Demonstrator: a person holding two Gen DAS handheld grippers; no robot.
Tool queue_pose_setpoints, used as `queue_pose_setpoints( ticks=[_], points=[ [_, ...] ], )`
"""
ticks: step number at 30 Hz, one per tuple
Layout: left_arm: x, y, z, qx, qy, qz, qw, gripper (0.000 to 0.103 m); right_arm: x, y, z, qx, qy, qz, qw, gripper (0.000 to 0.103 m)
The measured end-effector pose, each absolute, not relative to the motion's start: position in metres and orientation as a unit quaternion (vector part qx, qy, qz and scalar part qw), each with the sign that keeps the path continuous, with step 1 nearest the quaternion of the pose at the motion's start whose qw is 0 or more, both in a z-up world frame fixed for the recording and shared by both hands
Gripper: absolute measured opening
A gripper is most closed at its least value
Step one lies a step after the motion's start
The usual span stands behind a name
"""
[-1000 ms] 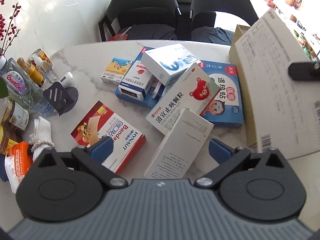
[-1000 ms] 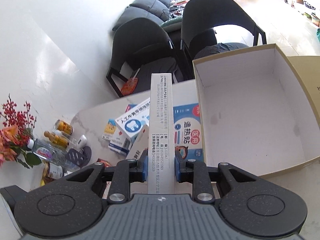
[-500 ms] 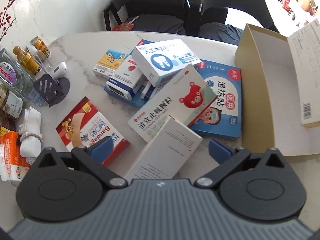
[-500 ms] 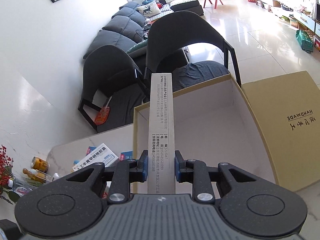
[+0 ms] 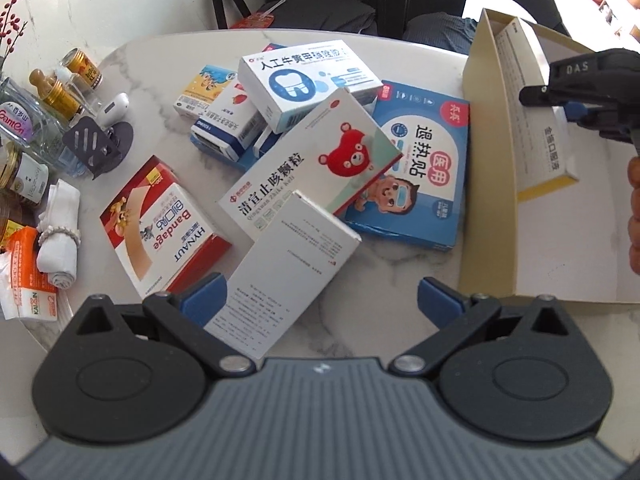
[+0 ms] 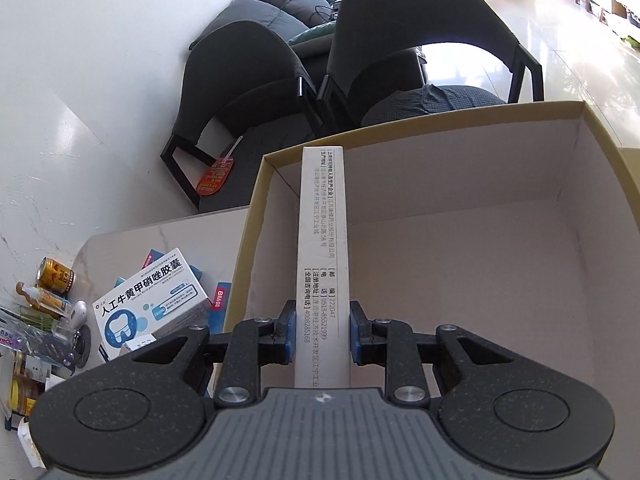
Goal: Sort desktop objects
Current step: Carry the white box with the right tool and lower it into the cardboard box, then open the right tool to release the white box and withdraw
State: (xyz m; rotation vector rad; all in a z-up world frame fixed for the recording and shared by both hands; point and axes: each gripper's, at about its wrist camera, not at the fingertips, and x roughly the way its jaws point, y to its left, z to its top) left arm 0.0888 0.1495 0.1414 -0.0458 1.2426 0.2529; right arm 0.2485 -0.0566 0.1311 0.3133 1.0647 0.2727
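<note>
Med boxes [image 5: 304,176]: approx 8 on table, 1 in right gripper [image 6: 322,342]; left gripper [image 5: 320,300] wide

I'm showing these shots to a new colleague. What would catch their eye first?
Probably the right gripper, clamped on a tall white box over the open cardboard box. Next, the jumble of medicine boxes on the marble table, led by the red-bear box.

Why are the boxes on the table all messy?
They lie in a jumbled heap, not in rows: the tooth box sits tilted on others, the bear box leans across the blue one, and a white box overlaps it. Nothing looks spilled or broken.
</note>
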Motion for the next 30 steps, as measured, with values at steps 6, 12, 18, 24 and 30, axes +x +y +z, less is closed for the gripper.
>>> queue_pose_setpoints(
  ticks=[6,12,18,24,30],
  points=[
    [0.082,0.167,0.136,-0.034,0.584,0.116,0.803,0.103,0.252,-0.049,0.12,0.138,0.512,0.122,0.839,0.028],
    [0.086,0.185,0.127,-0.045,0.586,0.085,0.805,0.103,0.258,-0.055,0.118,0.187,0.52,0.126,0.824,0.034],
    [0.084,0.202,0.13,-0.042,0.569,0.063,0.819,0.103,0.258,-0.057,0.129,0.249,0.504,0.129,0.817,0.036],
    [0.075,0.22,0.114,-0.036,0.57,0.051,0.819,0.103,0.252,-0.064,0.133,0.283,0.504,0.119,0.807,0.037],
    [0.072,0.231,0.099,-0.023,0.572,0.033,0.819,0.103,0.24,-0.073,0.139,0.277,0.504,0.11,0.811,0.04]
  ],
)
